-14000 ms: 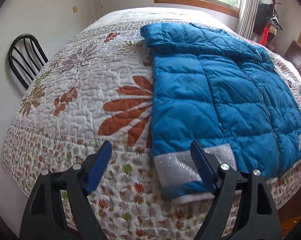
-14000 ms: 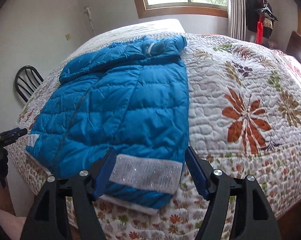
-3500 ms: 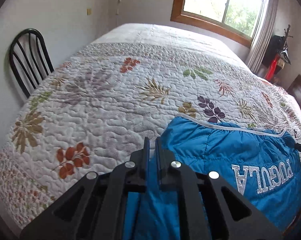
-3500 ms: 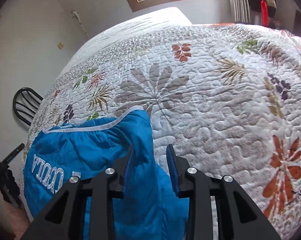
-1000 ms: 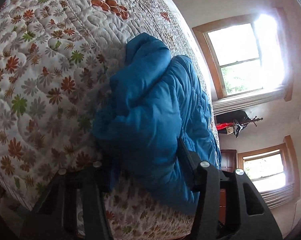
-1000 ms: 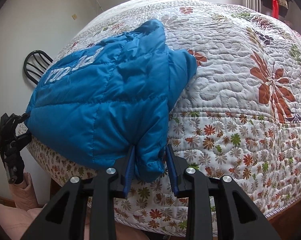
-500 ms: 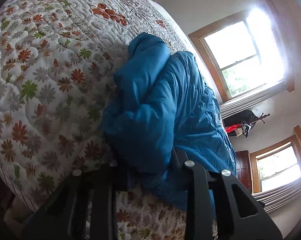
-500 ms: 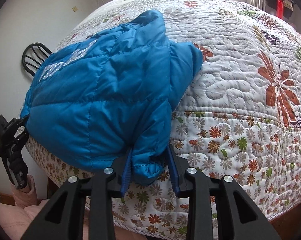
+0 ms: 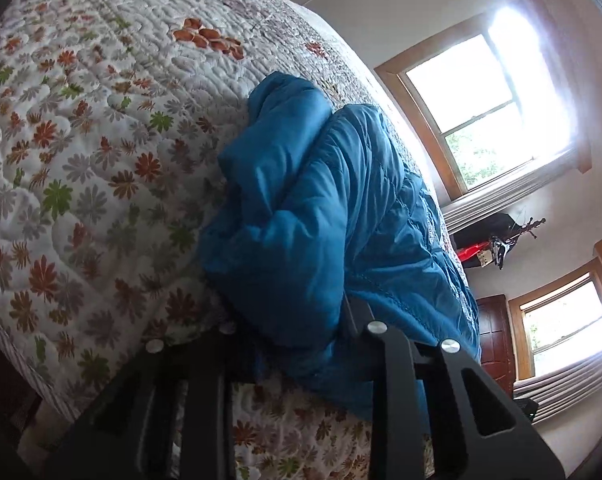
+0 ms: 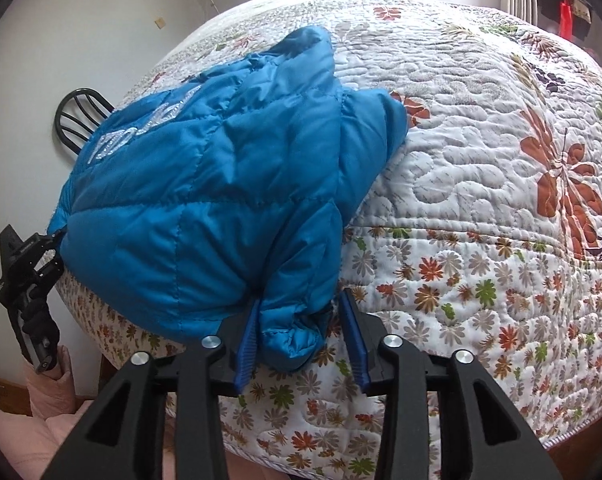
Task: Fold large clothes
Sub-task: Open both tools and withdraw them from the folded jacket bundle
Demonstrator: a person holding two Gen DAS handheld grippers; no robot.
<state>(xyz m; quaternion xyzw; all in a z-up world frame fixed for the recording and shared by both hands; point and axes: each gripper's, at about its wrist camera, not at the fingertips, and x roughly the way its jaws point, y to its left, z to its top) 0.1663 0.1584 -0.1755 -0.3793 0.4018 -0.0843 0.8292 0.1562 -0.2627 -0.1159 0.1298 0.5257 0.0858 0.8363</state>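
Note:
A blue puffer jacket [image 10: 221, 200] lies folded in a thick bundle at the edge of the bed, silver lettering on top. My right gripper [image 10: 300, 308] has its jaws opening. The jacket's near corner still sits between them, against the left blue pad [image 10: 247, 340] and free of the right one. In the left wrist view the same blue jacket [image 9: 321, 220] bulges up, and my left gripper [image 9: 293, 320] is shut on its bunched end. That left gripper [image 10: 25, 272] also shows at the jacket's far left end in the right wrist view.
The bed's floral quilt [image 10: 481, 200] spreads wide to the right of the jacket and drops over the near edge. A black chair [image 10: 77, 120] stands by the wall. A person's pink sleeve [image 10: 21, 440] is low left. Windows [image 9: 489, 112] and a coat stand [image 9: 497, 244] lie beyond the bed.
The right jaws have spread apart and loosened from the jacket's corner. The left jaws have closed in on the jacket's bunched end, and the left view has rolled a little.

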